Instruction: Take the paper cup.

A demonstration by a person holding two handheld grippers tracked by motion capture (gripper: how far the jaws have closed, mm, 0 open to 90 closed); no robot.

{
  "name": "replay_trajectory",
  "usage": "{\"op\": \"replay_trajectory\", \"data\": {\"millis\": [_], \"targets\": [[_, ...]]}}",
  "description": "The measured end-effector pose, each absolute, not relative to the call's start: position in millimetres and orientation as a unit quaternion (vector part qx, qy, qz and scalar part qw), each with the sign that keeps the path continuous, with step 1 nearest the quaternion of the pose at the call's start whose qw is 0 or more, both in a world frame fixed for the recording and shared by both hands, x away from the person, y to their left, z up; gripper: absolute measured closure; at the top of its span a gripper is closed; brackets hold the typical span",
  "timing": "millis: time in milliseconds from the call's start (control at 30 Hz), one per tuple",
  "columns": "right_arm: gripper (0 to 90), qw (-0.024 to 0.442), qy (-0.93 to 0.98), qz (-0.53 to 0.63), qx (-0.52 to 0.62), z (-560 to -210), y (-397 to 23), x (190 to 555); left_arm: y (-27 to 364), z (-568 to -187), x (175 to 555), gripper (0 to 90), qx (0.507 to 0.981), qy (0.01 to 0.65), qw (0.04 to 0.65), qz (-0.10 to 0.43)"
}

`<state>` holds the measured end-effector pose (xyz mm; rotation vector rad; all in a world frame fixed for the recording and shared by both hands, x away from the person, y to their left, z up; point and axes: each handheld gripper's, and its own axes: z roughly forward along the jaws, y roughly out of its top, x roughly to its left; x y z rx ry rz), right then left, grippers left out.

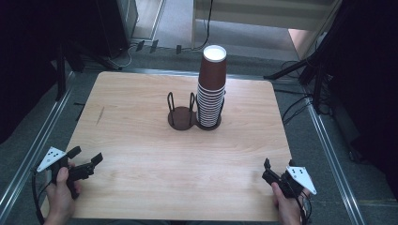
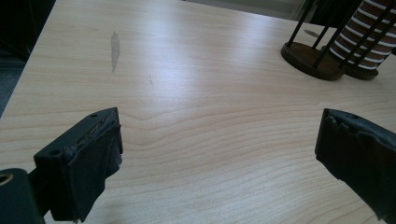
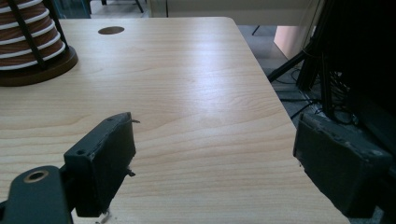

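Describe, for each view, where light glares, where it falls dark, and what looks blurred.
High view: room edges fall dark, table evenly lit, cup stack sharp. Left gripper view: pale glare streaks the wood, near left tongs soft. Right gripper view: sheen mid-table, dark at right, right tongs blurred.

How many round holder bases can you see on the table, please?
2: the empty holder base stands at mid-table, and the holder base touching its right side carries the tall stack of brown cups.

Pale, faintly glossy wood-grain table (image 1: pixel 141 154); brown paper cups (image 1: pixel 212 84); matt black jaws.
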<state>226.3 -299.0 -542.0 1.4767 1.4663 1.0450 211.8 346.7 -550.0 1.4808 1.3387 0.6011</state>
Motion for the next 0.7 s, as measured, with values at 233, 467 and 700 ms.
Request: {"op": "replay_trajectory", "data": {"millis": [233, 467, 700], "targets": [[12.6, 0.399, 0.563, 0.407, 0.598, -543.0, -299.3, 226.3, 345.5, -550.5, 212.7, 1.5, 0.614, 0.56, 0.496, 0.253], [12.6, 0.386, 0.567, 0.407, 0.603, -543.6, -300.6, 228.1, 342.6, -550.9, 211.9, 1.5, 0.623, 0.551, 0.491, 0.258], [10.3, 0.398, 0.593, 0.379, 0.588, -542.5, -294.0, 232.2, 348.0, -551.3, 212.5, 1.5, 0.61, 0.556, 0.509, 0.243]]}}
